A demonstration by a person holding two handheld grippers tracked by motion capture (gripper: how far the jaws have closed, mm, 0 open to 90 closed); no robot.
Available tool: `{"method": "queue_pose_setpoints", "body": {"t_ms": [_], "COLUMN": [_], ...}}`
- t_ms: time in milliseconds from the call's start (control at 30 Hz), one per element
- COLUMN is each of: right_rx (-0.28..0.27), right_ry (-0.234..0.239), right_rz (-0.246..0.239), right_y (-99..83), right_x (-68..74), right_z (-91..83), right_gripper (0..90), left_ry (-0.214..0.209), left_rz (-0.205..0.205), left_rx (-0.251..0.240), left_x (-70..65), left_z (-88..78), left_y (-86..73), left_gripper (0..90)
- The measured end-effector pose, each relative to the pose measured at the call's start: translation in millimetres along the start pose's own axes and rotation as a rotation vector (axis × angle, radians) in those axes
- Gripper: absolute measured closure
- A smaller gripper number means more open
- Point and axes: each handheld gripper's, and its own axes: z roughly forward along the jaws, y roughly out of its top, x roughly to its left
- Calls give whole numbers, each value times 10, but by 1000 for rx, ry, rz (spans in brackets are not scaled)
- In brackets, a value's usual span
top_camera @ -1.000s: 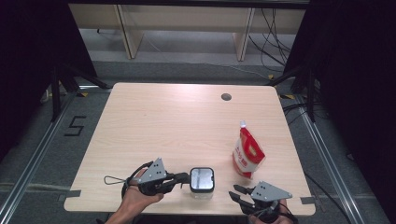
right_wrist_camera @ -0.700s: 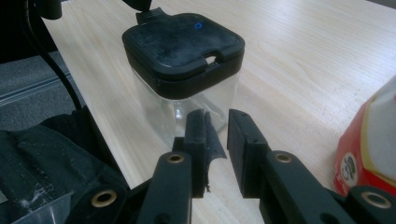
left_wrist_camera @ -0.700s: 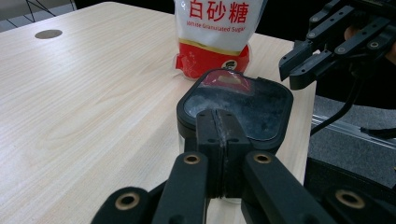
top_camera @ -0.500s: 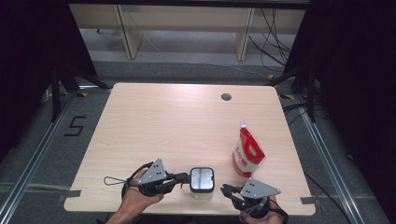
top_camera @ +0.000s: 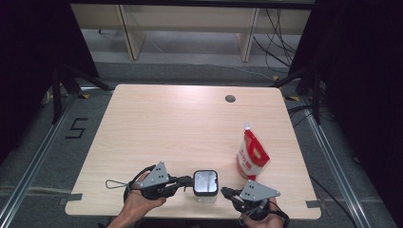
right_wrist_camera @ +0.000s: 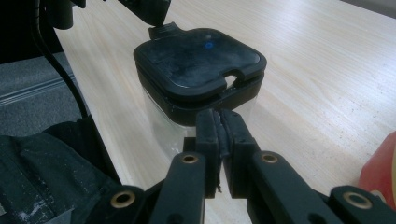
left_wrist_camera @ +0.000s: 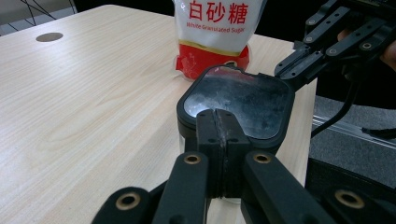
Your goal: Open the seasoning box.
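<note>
Black-lidded clear container [top_camera: 205, 186] stood at the table's [top_camera: 190, 123] near edge, between both grippers — left gripper [left_wrist_camera: 218, 135] jaws pressed together against its lid, right gripper [right_wrist_camera: 219, 135] jaws together just short of it. White-sugar pouch [top_camera: 251, 155] stood nearby.

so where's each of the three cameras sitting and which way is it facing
High view: above the near edge, looking forward and down on the table; both hands, left gripper, right gripper.
Left gripper view: on the left gripper, facing the black-lidded container and sugar bag; own shut jaws.
Right gripper view: on the right gripper, facing the container; own shut jaws.
All three share the container.
</note>
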Motion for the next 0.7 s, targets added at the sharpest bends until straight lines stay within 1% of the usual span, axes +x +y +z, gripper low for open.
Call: {"method": "queue_pose_setpoints", "body": {"t_ms": [133,167,200,233,267,333,367,433,467,500,533,667,700], "right_rx": [0,0,-6,-2,-6,-8,-13,-17,-16,-16,-15,-16,-19], "right_ry": [12,12,24,3,9,10,18,17,20,20,20,19,28], "right_rz": [-8,-8,-11,-14,-15,-22,-18,-17,-19,-24,-21,-18,-26], "right_y": [19,19,22,27,36,40,45,51,55,60,66,86,90], "right_x": [3,3,1,2,6,3,6,11,14,16,26,44,47], "right_z": [23,23,34,23,26,25,19,18,18,17,17,22,43], "right_gripper": [881,881,881,881,881,881,881,881,881,882,881,881,881], "left_ry": [0,-2,-2,-7,-3,-2,-1,-6,0,-4,0,0,1], "left_rz": [-6,-2,-2,13,-5,-8,-8,13,-5,4,-9,-10,-11], "left_rx": [-3,-4,-4,-5,-6,-6,-5,-3,-4,-5,-6,-7,-8], "left_x": [0,3,4,15,4,1,0,11,-1,6,-1,-1,-2], "left_z": [0,0,0,1,0,-1,-1,-2,-3,-2,-2,-2,-2], "left_y": [-5,-5,-6,-4,-9,-11,-11,-7,-11,-10,-13,-15,-16], "left_gripper": [887,887,888,888,888,888,888,889,889,889,889,890,890]}}
